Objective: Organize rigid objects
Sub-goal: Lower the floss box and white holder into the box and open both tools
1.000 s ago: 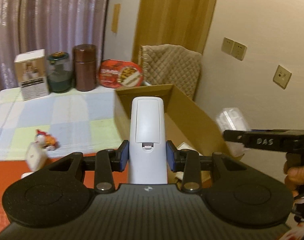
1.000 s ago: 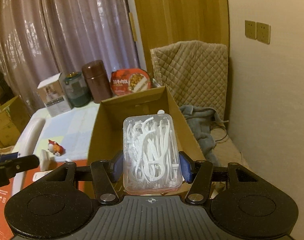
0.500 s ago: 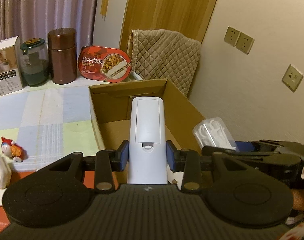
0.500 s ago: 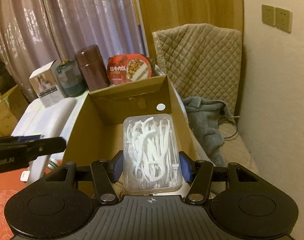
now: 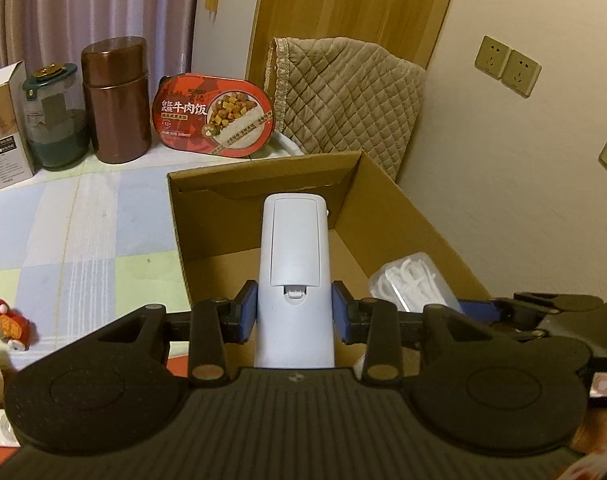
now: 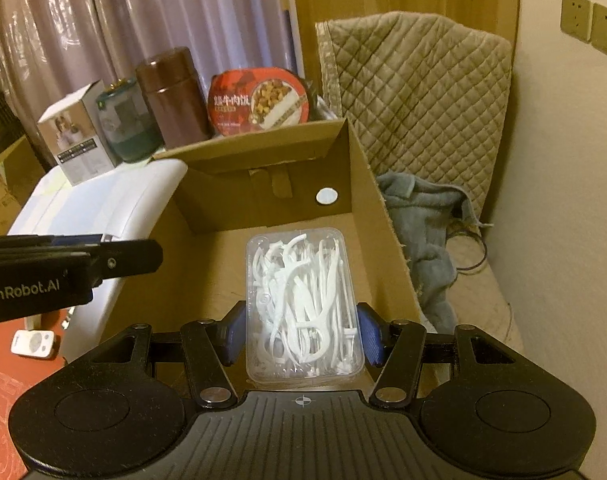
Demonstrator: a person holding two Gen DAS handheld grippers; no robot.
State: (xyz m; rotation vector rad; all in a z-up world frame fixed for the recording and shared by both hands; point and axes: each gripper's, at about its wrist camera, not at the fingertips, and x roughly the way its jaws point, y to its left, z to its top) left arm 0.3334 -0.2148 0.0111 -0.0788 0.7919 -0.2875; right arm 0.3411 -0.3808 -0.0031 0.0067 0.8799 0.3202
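My left gripper (image 5: 294, 316) is shut on a white remote control (image 5: 294, 256), held over the open cardboard box (image 5: 263, 178). My right gripper (image 6: 302, 336) is shut on a clear plastic case of white floss picks (image 6: 302, 304), held over the same box (image 6: 383, 216). The floss case also shows in the left wrist view (image 5: 411, 280), at the right inside the box. The remote shows in the right wrist view (image 6: 99, 216), at the box's left wall.
At the table's back stand a white carton (image 5: 1, 128), a glass jar (image 5: 55, 120), a brown canister (image 5: 117, 100) and a red meal tub (image 5: 213, 118). A small toy (image 5: 5, 320) lies left. A quilted chair (image 6: 419, 96) and grey cloth (image 6: 423, 216) are right of the box.
Both grippers have moved forward and down over the box with their objects still held. The box now fills more of both views.
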